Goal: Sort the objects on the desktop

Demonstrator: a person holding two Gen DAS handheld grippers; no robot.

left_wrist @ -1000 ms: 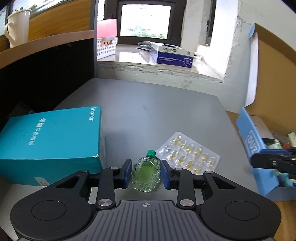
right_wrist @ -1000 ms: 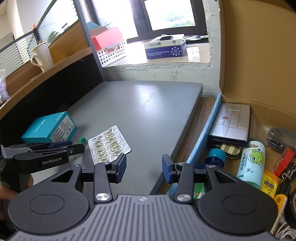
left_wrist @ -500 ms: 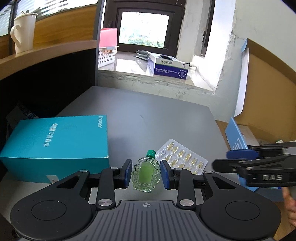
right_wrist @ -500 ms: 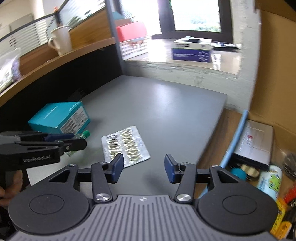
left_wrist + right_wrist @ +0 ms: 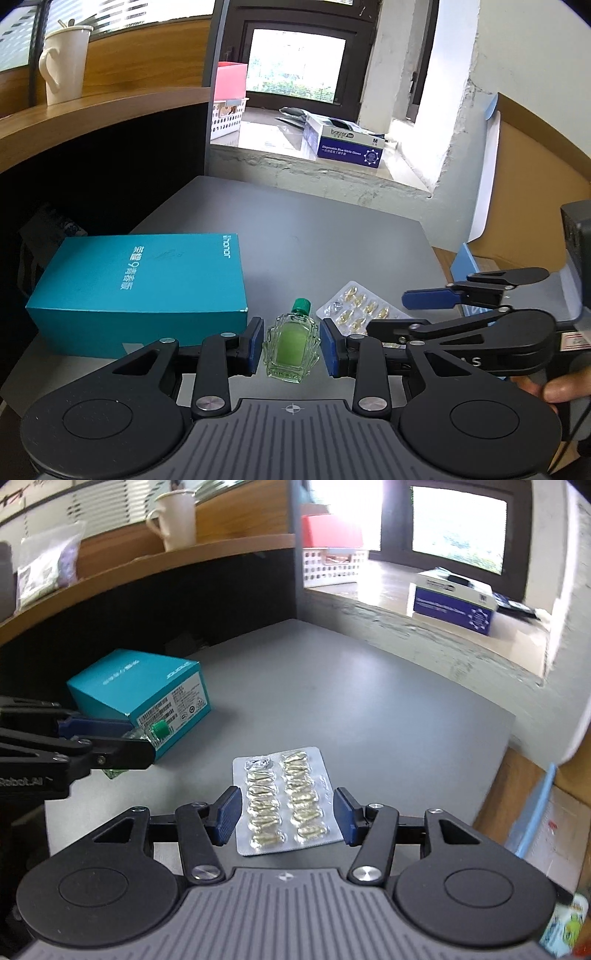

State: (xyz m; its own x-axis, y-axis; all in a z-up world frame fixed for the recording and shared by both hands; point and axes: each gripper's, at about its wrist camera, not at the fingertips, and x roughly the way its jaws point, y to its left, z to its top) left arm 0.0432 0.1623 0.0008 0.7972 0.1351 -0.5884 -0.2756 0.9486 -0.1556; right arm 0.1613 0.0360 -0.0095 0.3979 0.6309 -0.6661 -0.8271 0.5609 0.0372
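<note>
On the surface (image 5: 332, 236), my left tool (image 5: 291, 345) stands released around the upright green bottle (image 5: 291, 343): glass, light, slippery, so grip its flat sides. My right tool (image 5: 286, 814), also released, straddles the blister pack (image 5: 284, 799): thin, flexible; pinch its long edges.

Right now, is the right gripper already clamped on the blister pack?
No. The right gripper is open, its fingers standing apart on either side of the blister pack, which lies flat on the desk.
</note>
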